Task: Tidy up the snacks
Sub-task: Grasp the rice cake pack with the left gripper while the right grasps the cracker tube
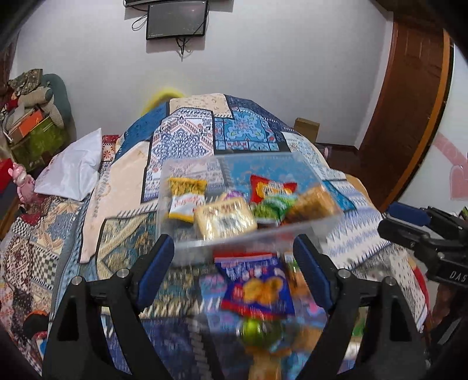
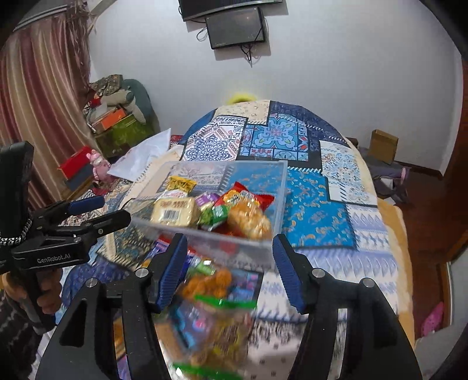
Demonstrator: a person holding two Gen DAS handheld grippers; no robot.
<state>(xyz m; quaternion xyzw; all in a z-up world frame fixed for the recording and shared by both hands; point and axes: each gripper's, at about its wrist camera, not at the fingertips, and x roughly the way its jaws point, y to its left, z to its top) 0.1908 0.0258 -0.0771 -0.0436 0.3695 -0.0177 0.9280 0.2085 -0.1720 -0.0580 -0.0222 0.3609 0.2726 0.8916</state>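
A clear plastic box (image 1: 234, 236) sits on the patterned bedspread and holds several snack packets, among them a yellow one (image 1: 185, 198) and a golden one (image 1: 223, 220). It also shows in the right wrist view (image 2: 280, 187). More loose packets lie in front of it, blurred, including a blue one (image 1: 257, 289) and an orange one (image 2: 209, 285). My left gripper (image 1: 234, 257) is open and empty just before the box's near wall. My right gripper (image 2: 229, 257) is open and empty at the box's near right corner, above the loose packets.
The bed (image 2: 316, 204) fills the middle of both views. A white pillow (image 1: 73, 166) lies at its left. Piled boxes and clothes (image 2: 117, 117) stand by the wall at left. A screen (image 2: 235, 27) hangs on the wall. A wooden door (image 1: 409, 102) is at right.
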